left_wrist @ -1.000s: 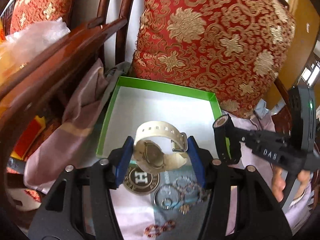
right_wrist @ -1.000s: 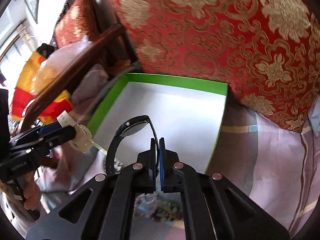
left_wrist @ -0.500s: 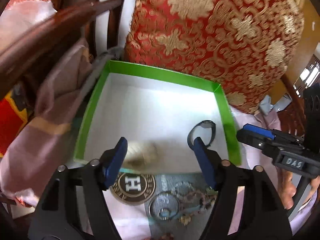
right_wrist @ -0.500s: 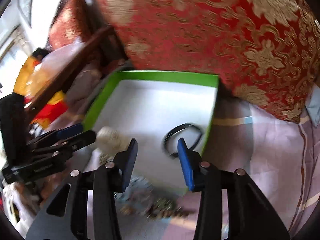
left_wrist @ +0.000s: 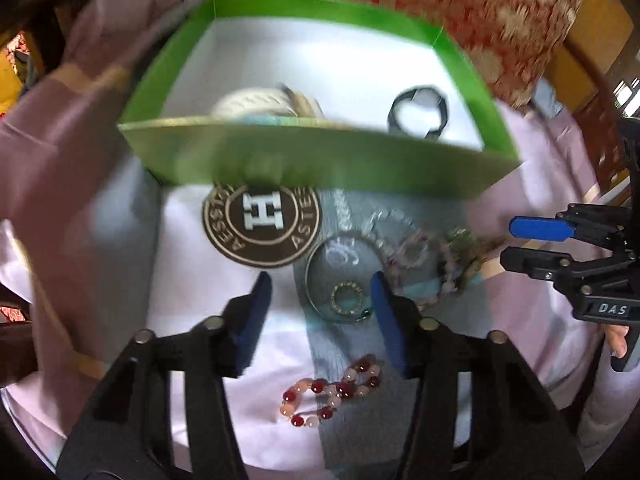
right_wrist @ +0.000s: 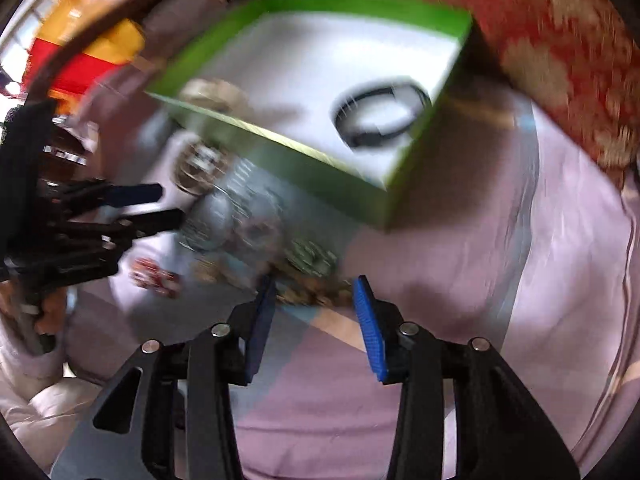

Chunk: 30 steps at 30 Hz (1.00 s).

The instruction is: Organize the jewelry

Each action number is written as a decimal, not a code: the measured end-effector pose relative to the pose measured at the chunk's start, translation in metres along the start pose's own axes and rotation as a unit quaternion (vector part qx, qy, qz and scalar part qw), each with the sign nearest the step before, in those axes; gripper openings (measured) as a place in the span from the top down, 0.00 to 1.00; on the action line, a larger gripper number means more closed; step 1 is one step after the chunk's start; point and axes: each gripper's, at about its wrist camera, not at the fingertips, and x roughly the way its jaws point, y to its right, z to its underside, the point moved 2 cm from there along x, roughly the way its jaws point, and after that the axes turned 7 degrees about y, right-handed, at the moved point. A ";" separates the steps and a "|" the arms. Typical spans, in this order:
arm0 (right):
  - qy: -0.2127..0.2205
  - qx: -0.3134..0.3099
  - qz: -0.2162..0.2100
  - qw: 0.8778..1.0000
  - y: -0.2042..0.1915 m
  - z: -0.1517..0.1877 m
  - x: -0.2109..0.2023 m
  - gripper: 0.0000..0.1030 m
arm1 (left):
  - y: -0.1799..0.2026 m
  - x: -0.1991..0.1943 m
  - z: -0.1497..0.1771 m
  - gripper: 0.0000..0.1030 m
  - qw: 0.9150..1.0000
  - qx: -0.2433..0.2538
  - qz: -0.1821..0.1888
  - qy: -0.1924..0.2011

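Both jaws released, left gripper (left_wrist: 322,298) over ring (left_wrist: 347,298), 2 watches beyond in green box (left_wrist: 320,160)

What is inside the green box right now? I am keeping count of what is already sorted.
The green box holds a cream-strapped watch at the left and a black band at the right. The near wall covers the watch's lower part, so anything lying behind that wall cannot be seen.
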 end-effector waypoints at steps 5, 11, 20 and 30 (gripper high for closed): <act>-0.014 -0.007 0.017 1.000 -0.001 0.004 0.016 0.67 | 0.005 0.020 0.007 0.63 1.000 0.011 -0.016 -0.016; -0.007 -0.019 0.018 1.000 -0.010 0.003 0.016 0.78 | 0.009 0.020 0.006 0.87 0.999 0.024 -0.030 -0.010; 0.019 -0.014 0.026 0.999 -0.009 -0.004 0.002 0.93 | 0.005 0.010 0.004 0.95 1.000 0.010 -0.020 -0.004; 0.031 0.011 0.043 0.999 0.013 -0.007 -0.009 0.93 | 0.006 -0.010 -0.001 0.96 0.999 0.015 -0.028 0.017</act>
